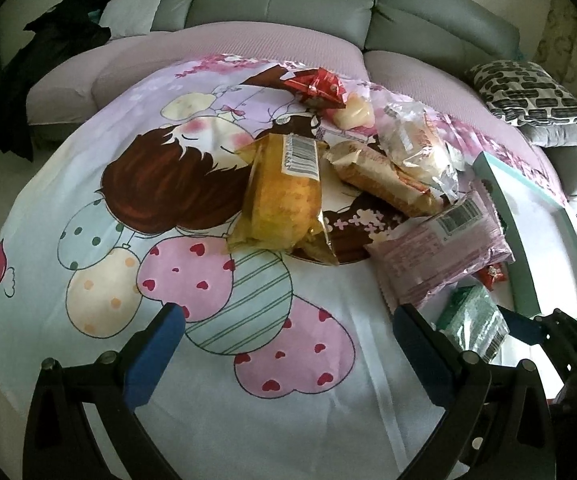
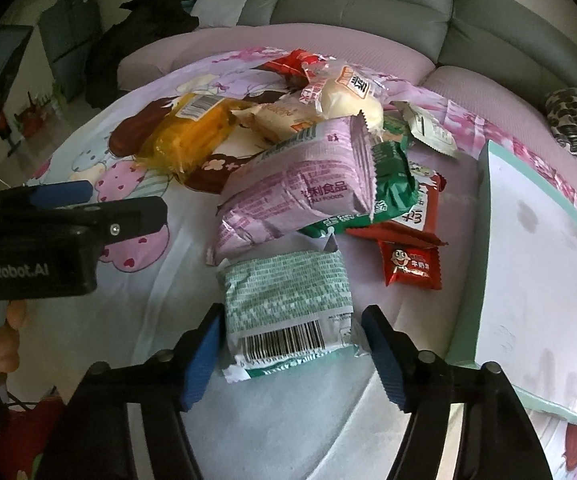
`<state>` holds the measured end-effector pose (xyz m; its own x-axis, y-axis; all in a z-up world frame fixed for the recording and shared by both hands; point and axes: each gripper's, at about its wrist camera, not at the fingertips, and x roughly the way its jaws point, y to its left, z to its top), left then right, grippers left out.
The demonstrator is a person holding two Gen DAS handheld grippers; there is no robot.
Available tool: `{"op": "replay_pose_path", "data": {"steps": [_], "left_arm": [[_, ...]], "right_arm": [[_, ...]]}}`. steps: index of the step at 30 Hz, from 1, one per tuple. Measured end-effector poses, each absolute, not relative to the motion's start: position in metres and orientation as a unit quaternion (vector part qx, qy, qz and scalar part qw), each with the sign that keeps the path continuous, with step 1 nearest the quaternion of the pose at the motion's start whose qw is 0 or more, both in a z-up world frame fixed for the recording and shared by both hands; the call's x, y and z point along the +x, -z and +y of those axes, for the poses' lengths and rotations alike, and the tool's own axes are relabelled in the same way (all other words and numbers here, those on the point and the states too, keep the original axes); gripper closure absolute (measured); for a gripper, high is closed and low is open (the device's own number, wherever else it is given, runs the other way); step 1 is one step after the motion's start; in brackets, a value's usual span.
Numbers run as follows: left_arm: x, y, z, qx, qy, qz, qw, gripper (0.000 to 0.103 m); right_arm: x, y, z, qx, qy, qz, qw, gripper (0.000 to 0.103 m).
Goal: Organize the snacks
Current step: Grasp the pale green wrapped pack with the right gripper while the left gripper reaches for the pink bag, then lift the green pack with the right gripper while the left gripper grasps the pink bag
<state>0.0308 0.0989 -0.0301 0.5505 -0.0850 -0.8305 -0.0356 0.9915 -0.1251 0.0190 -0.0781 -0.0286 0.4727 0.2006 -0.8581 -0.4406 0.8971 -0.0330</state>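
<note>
A heap of snack packets lies on a cartoon-print cloth (image 1: 248,360). My right gripper (image 2: 292,318) is open, its blue pads close beside the two edges of a green-and-white packet (image 2: 288,300) that lies flat and unsqueezed. Behind that packet lie a pink packet (image 2: 300,196), a green bag (image 2: 392,184) and a small red packet (image 2: 408,264). A yellow bag (image 1: 284,200) and wrapped cakes (image 1: 384,180) sit mid-cloth. My left gripper (image 1: 288,316) hangs open over bare cloth with nothing between its fingers. To its right, the green-and-white packet (image 1: 476,324) shows.
A white tray with a teal rim (image 2: 484,184) stands to the right of the heap. A grey sofa (image 1: 288,4) runs along the back, with black clothing (image 1: 72,28) at its left and a patterned cushion (image 1: 528,92) at its right.
</note>
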Motion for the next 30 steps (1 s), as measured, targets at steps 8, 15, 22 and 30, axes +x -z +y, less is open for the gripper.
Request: {"op": "replay_pose_path", "data": {"steps": [8,15,22,30], "left_arm": [[0.029,0.025,0.094,-0.065,0.025,0.470,0.880,0.000],[0.027,0.014,0.091,-0.062,0.027,0.456,0.888,0.000],[0.028,0.001,0.078,-0.071,0.052,0.447,0.890,0.000],[0.042,-0.002,0.050,-0.026,0.062,0.473,0.879,0.000]], "right_arm": [[0.016,0.018,-0.086,-0.113,-0.193,0.465,0.857,0.041],[0.007,-0.002,-0.098,-0.097,-0.187,0.448,0.869,0.042],[0.000,-0.020,-0.118,-0.081,-0.166,0.435,0.881,0.042],[-0.001,-0.036,-0.156,-0.049,-0.133,0.425,0.894,0.042]]}}
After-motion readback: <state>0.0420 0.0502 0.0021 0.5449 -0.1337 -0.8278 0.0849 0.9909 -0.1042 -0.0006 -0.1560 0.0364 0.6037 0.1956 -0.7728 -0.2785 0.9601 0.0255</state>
